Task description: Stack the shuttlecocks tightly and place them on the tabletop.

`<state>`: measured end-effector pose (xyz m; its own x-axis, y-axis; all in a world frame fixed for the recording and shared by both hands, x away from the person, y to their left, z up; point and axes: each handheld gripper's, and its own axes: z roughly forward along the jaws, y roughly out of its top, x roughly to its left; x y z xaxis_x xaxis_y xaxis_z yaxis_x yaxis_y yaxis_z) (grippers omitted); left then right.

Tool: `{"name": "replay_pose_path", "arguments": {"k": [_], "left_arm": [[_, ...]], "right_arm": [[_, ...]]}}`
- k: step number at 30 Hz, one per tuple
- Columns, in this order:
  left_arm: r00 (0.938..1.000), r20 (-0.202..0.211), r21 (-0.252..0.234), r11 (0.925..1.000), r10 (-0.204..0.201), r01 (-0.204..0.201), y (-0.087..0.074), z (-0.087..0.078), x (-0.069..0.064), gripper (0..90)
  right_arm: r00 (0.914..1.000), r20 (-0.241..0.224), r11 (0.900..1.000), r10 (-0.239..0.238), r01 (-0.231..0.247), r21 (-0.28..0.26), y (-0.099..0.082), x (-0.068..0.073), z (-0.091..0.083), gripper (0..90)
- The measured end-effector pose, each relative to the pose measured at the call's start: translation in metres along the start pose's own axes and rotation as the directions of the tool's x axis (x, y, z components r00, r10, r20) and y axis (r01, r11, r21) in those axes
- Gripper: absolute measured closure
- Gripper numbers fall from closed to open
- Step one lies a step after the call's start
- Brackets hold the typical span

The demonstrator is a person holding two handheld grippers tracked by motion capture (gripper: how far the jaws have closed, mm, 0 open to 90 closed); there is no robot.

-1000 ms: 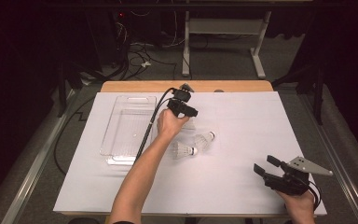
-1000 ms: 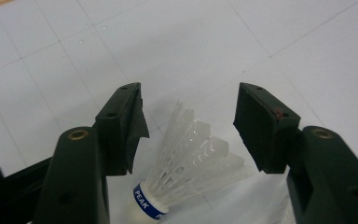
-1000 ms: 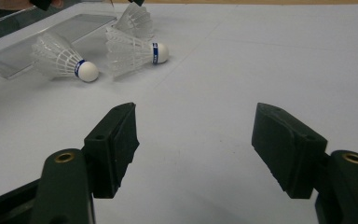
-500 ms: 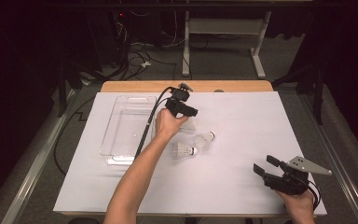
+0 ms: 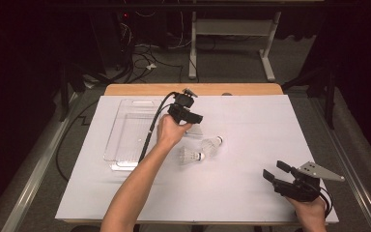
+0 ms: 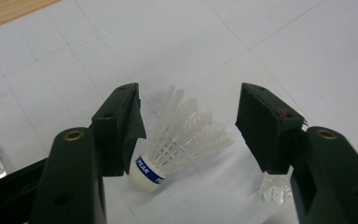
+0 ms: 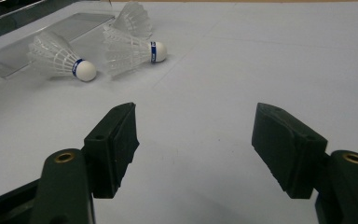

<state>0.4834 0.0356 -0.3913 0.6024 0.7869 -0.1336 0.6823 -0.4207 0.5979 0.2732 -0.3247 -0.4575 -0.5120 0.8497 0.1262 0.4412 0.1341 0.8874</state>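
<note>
Left gripper (image 5: 189, 116) held above the middle of the bench (image 5: 251, 193), jaws spread wide and clamping nothing, having just eased slightly further apart. Seen along those jaws, one shuttlecock (image 6: 179, 140) lying on its side on the white surface below the gap, white cork base with a blue band toward the camera, feathers fanning away, clear of both pads. Feather tips of a second shuttlecock (image 6: 275, 192) peeking out beside the right-hand jaw. From above, both shuttlecocks resting close together just right of the left hand (image 5: 170, 131), well outside the clear plastic tray (image 5: 125, 128) farther left. Right gripper (image 5: 276, 171) near the bench's front right corner, jaws likewise wide apart and empty over bare white surface, pointed toward the distant shuttlecocks.
</note>
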Motion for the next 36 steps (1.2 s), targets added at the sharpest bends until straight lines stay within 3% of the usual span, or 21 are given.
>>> {"name": "replay_pose_path", "arguments": {"k": [7, 11, 36], "left_arm": [[0.9997, -0.015, 0.011, 0.9997, 0.020, -0.020, -0.006, -0.004, 0.000, 40.2], [1.0000, -0.005, -0.013, 0.9999, -0.006, 0.006, -0.006, -0.008, 0.005, 41.7], [1.0000, -0.004, -0.018, 0.9998, 0.007, -0.007, -0.030, -0.024, 0.001, 40.9]], "right_arm": [[1.0000, 0.001, 1.0000, 0.000, 0.000, -0.002, 0.000, 0.000, -0.001, 31.6], [1.0000, 0.004, 1.0000, 0.004, -0.004, 0.003, 0.000, 0.000, 0.001, 31.6], [1.0000, 0.006, 0.9999, -0.002, 0.002, 0.010, 0.000, 0.001, 0.002, 31.6]]}}
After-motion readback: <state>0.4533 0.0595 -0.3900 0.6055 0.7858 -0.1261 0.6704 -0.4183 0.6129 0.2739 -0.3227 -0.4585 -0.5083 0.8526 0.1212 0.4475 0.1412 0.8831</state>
